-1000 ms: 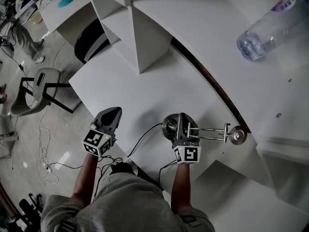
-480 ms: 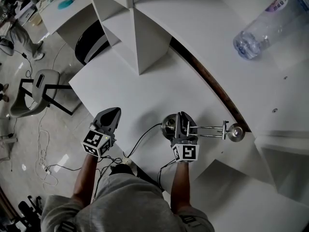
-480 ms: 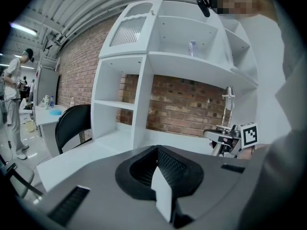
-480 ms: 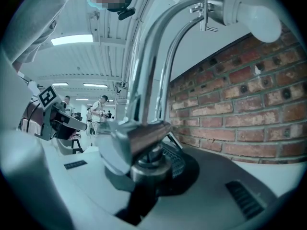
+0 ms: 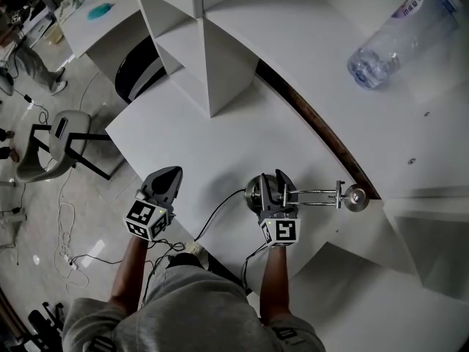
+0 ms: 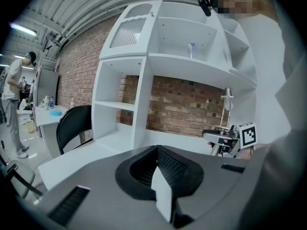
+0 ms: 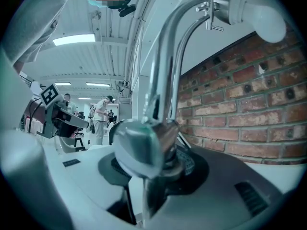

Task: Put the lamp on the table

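Note:
The chrome desk lamp (image 5: 315, 194) stands on the white table (image 5: 198, 134), its round base (image 5: 256, 191) near the front edge and its head (image 5: 357, 198) off to the right. My right gripper (image 5: 277, 186) is at the base, jaws opening, with the lamp's stem (image 7: 165, 80) between them and a slim gap at the side. The white bulb (image 7: 266, 20) shows high up in the right gripper view. My left gripper (image 5: 167, 176) is shut and empty over the table's front left edge; its jaws (image 6: 160, 176) meet. From there the lamp (image 6: 226, 107) appears to the right.
A black cable (image 5: 218, 210) runs from the lamp base over the table's front edge. A white shelf unit (image 5: 212, 50) stands on the table's far side with a plastic bottle (image 5: 392, 28) on top. A black chair (image 5: 139, 61) and a grey chair (image 5: 55, 134) are left.
The right gripper's jaws have come apart around the lamp's stem; they were closed on it before. The lamp and the left gripper stay where they were.

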The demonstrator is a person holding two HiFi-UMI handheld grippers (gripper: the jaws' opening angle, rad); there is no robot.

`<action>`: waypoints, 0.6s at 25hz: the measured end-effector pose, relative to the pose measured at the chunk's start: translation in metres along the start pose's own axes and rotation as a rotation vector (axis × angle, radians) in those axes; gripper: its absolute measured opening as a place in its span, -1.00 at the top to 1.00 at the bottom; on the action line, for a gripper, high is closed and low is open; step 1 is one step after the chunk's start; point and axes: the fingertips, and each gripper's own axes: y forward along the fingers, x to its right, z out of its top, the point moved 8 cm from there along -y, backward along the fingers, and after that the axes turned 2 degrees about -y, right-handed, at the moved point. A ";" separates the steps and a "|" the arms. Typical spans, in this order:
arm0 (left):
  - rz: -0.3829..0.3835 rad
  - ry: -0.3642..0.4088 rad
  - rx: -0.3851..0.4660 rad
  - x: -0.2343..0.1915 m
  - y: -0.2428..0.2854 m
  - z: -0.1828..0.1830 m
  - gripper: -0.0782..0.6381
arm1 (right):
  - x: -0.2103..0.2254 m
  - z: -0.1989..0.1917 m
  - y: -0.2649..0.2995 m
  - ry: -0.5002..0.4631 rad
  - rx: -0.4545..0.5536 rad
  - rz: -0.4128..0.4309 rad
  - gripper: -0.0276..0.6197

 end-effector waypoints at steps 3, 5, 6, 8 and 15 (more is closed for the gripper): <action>-0.003 0.001 -0.002 0.000 0.000 -0.002 0.77 | -0.001 0.000 0.000 0.002 0.003 0.011 0.38; -0.007 0.000 -0.007 0.001 0.001 -0.002 0.77 | 0.000 -0.001 0.000 0.018 0.002 0.012 0.34; -0.009 -0.001 -0.009 0.001 0.002 -0.002 0.77 | 0.002 -0.001 0.000 0.035 0.003 0.003 0.27; -0.011 0.001 -0.008 0.002 0.003 0.000 0.77 | 0.009 -0.003 -0.002 0.075 0.011 -0.028 0.22; -0.019 -0.002 -0.011 0.000 0.007 -0.002 0.77 | 0.017 -0.009 -0.009 0.112 -0.004 -0.039 0.08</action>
